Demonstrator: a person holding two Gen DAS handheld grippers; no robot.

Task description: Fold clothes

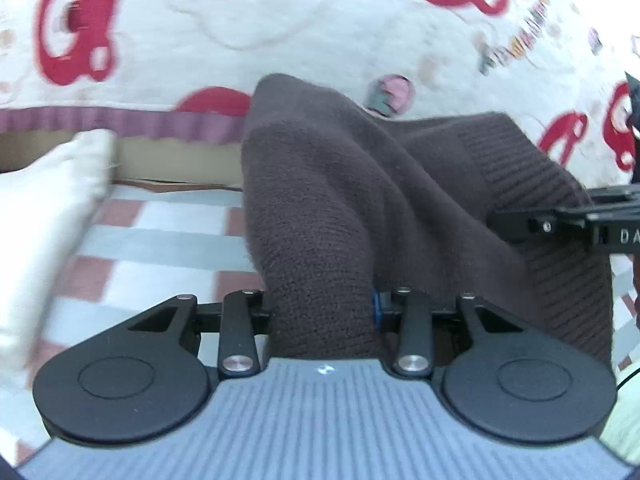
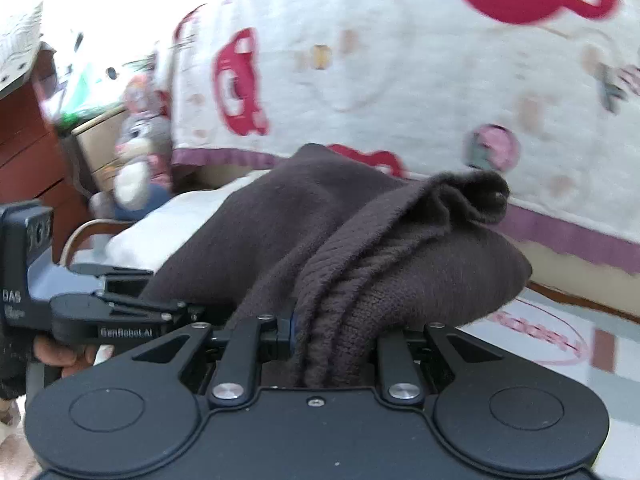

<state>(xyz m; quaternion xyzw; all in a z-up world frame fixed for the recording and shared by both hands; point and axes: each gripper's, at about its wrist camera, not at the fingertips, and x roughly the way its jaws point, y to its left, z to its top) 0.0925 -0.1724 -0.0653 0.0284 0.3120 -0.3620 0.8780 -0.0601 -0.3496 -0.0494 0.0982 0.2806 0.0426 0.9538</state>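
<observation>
Both the left gripper (image 1: 320, 312) and right gripper (image 2: 332, 340) clamp the dark brown knitted sweater (image 1: 320, 208), lifted before the white red-printed blanket (image 1: 280, 40).

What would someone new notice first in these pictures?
A dark brown knitted sweater fills the middle of both views, bunched between the fingers of the left gripper and the right gripper. Behind it hangs a white blanket with big red prints. A stuffed toy stands at the left in the right wrist view.
</observation>
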